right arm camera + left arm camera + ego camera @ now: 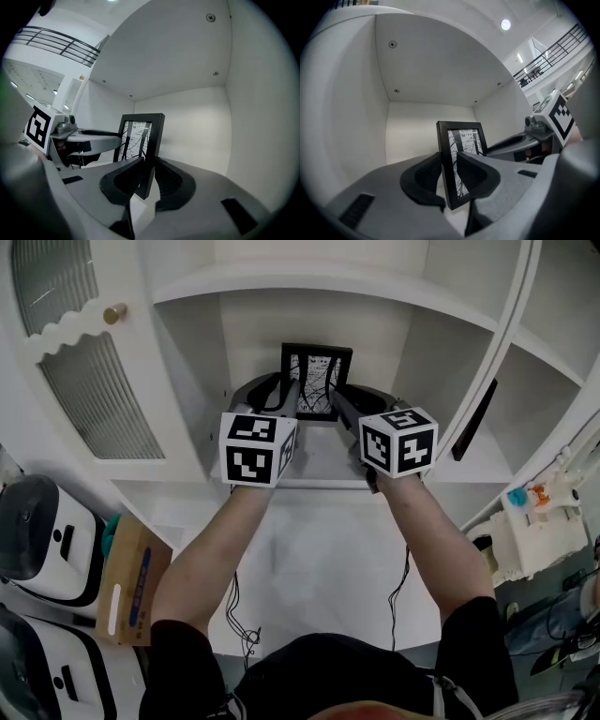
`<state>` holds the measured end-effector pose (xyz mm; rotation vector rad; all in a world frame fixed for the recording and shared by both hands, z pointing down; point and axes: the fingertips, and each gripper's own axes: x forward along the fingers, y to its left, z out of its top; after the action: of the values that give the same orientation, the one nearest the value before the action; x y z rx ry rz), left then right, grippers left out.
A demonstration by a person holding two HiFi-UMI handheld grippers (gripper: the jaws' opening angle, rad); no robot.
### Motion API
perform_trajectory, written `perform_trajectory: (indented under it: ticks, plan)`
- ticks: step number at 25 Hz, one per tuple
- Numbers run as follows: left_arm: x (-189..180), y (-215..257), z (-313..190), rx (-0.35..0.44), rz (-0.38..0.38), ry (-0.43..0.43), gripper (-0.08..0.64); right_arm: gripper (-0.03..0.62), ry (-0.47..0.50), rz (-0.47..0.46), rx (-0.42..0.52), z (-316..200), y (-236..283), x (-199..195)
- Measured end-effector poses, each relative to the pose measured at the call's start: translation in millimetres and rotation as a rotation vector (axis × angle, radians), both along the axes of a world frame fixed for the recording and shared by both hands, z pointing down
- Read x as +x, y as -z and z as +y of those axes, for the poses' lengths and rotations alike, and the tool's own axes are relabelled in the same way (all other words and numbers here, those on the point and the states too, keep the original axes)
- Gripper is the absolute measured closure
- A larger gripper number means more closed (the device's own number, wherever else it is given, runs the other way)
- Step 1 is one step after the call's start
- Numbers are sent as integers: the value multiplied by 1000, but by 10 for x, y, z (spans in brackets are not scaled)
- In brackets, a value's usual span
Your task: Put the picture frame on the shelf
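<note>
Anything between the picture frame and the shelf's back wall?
No. Behind the picture frame the stretch to the back wall is bare, shown in both gripper views.

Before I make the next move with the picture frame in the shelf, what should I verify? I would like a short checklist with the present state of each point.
1. Left gripper closed on the left edge of the picture frame: ok.
2. Right gripper closed on its right edge: ok.
3. Frame upright, picture side facing the person: ok.
4. Frame inside the shelf compartment, with a gap to the back wall: ok.
5. Frame's bottom edge resting on the shelf board: cannot tell.
</note>
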<state>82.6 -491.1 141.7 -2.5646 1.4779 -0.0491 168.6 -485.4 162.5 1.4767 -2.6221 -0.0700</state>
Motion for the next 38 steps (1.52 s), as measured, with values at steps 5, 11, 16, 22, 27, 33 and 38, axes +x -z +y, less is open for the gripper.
perform_trajectory:
  ticks: [5, 11, 16, 22, 27, 33, 38]
  plan:
    - [82, -15, -198, 13, -43, 26, 460, 506, -28, 33, -10, -196, -16, 62]
    - [106, -60, -426, -19, -61, 49, 460, 506, -50, 80, -21, -401, -69, 71]
    - [145, -184, -651, -89, -112, 56, 459, 506, -68, 109, -62, -613, -174, 108]
    - [225, -362, -827, -136, -274, 56, 459, 506, -89, 101, -98, -814, -266, 184]
    - [222, -414, -942, -178, -352, 48, 456, 494, -83, 118, -119, -923, -283, 163]
    - [234, -416, -960, -206, -390, 17, 454, 480, -75, 103, -120, -945, -283, 165]
    - [186, -362, -938, -183, -414, 25, 454, 445, -118, 87, -72, -930, -165, 253]
